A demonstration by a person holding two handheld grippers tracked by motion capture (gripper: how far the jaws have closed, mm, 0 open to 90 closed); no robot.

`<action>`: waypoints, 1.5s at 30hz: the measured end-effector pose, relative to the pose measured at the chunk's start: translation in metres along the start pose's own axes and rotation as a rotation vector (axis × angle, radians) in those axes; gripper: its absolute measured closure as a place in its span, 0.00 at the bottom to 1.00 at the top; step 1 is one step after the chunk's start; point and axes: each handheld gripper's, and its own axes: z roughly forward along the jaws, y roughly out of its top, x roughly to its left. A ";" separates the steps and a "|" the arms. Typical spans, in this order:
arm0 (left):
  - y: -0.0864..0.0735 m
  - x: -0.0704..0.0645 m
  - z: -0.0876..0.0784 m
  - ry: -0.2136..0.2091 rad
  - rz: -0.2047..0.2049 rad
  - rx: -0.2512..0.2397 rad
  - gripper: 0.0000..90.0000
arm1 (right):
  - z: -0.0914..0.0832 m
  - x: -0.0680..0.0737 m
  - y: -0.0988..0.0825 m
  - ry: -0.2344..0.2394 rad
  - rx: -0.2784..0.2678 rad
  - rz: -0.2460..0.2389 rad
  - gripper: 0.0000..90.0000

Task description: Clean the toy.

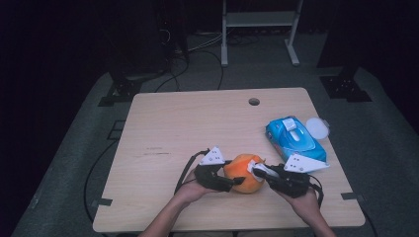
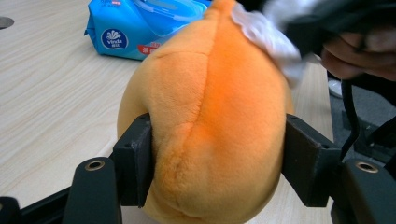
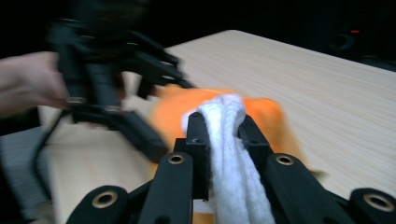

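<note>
Left gripper [image 2: 212, 163] squeezing the orange plush toy [image 2: 210, 116], right gripper [image 3: 223, 128] pinching a white cloth [image 3: 229, 154], pressing it against the toy, on the wooden table [image 1: 197, 123].

My left gripper [image 1: 232, 181] and right gripper [image 1: 260, 174] are black, each topped by a grey three-cornered plate with white dots, brass-ringed screw holes, trailing black cables.

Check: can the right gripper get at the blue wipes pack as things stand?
Probably not yet: the right gripper is shut on a white cloth against the orange plush toy. The wipes pack lies close beside it, path open.
</note>
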 end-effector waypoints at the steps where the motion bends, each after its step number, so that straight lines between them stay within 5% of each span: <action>1: 0.001 -0.002 0.001 0.010 0.015 0.004 0.38 | -0.001 -0.002 -0.001 -0.018 0.000 0.003 0.86; 3: 0.002 -0.009 0.004 0.023 0.049 0.011 0.38 | -0.007 -0.007 0.000 -0.073 -0.010 0.007 0.86; 8: 0.003 -0.026 0.012 0.015 0.168 0.054 0.31 | -0.012 -0.010 0.000 -0.095 -0.016 0.024 0.85; 11: 0.000 -0.026 0.012 -0.034 0.177 0.021 0.31 | -0.014 -0.012 -0.002 -0.135 0.001 0.016 0.85; 12: 0.000 -0.025 0.013 -0.012 0.173 0.015 0.30 | -0.015 -0.015 -0.003 -0.139 0.005 0.030 0.85; 14: 0.000 -0.025 0.017 0.031 0.167 0.009 0.25 | -0.016 -0.017 -0.004 -0.107 0.002 0.061 0.86; 18: -0.003 -0.029 0.023 0.066 0.178 -0.024 0.26 | -0.011 -0.006 0.000 -0.071 0.024 0.016 0.86; 22: -0.006 -0.038 0.024 0.049 0.262 0.013 0.37 | 0.001 0.012 0.006 -0.010 0.061 -0.046 0.86; 25: -0.006 -0.038 0.023 0.043 0.257 0.010 0.38 | 0.000 0.009 0.007 -0.042 0.073 -0.062 0.86; 28: -0.006 -0.037 0.024 0.033 0.258 0.000 0.37 | -0.010 -0.007 0.003 -0.135 0.089 -0.050 0.86; 32: -0.002 -0.028 0.026 0.028 0.170 -0.016 0.24 | -0.016 -0.017 -0.003 -0.169 0.109 -0.025 0.86; 35: -0.007 -0.025 0.029 0.006 0.150 -0.019 0.22 | -0.015 -0.016 -0.002 -0.121 0.093 0.003 0.86; 40: -0.005 -0.031 0.029 0.038 0.200 -0.024 0.39 | -0.003 0.007 0.006 0.062 0.047 0.027 0.86; 42: -0.004 -0.035 0.028 0.052 0.227 -0.023 0.42 | 0.004 0.020 0.010 0.075 0.058 -0.012 0.86; 45: -0.002 -0.029 0.019 0.069 0.218 -0.033 0.45 | 0.003 0.015 0.012 0.024 0.060 -0.021 0.86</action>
